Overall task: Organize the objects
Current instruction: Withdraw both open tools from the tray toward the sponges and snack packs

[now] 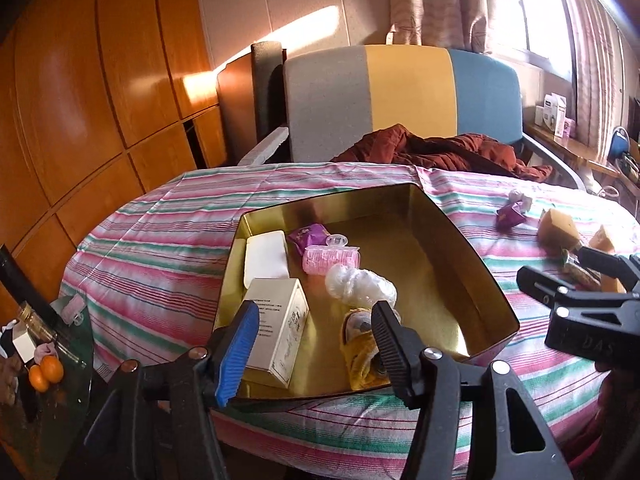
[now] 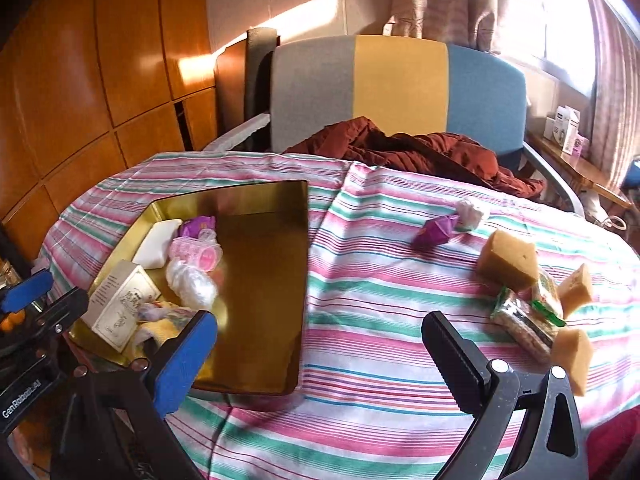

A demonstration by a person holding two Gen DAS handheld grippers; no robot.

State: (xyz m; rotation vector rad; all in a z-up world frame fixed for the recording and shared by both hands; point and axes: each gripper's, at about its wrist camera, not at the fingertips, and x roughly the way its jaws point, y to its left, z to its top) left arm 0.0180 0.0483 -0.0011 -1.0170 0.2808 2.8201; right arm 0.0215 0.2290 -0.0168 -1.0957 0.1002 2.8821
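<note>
A gold tin [image 1: 460, 240] sits on the striped tablecloth. It holds a cream carton [image 1: 280, 332], a white box [image 1: 266, 258], a pink hair roller [image 1: 330, 258], a purple packet [image 1: 308, 236], a clear plastic wad [image 1: 360, 286] and a yellow cloth item [image 1: 360, 356]. My left gripper [image 1: 316, 312] is open above the tin's near edge, its pads clear of the carton and the yellow item. My right gripper [image 2: 318, 320] is open over bare cloth to the right of the tin [image 2: 304, 240]. Three sponge pieces [image 2: 508, 266], a snack pack [image 2: 528, 316] and another purple packet [image 2: 436, 228] lie to its right.
A chair [image 1: 404, 96] with a grey, yellow and blue back stands behind the table, with a red-brown garment [image 1: 440, 152] draped over the table's far edge. A glass side table [image 1: 76, 344] with oranges [image 1: 46, 372] is at the left. A white crumpled thing [image 2: 472, 210] lies by the purple packet.
</note>
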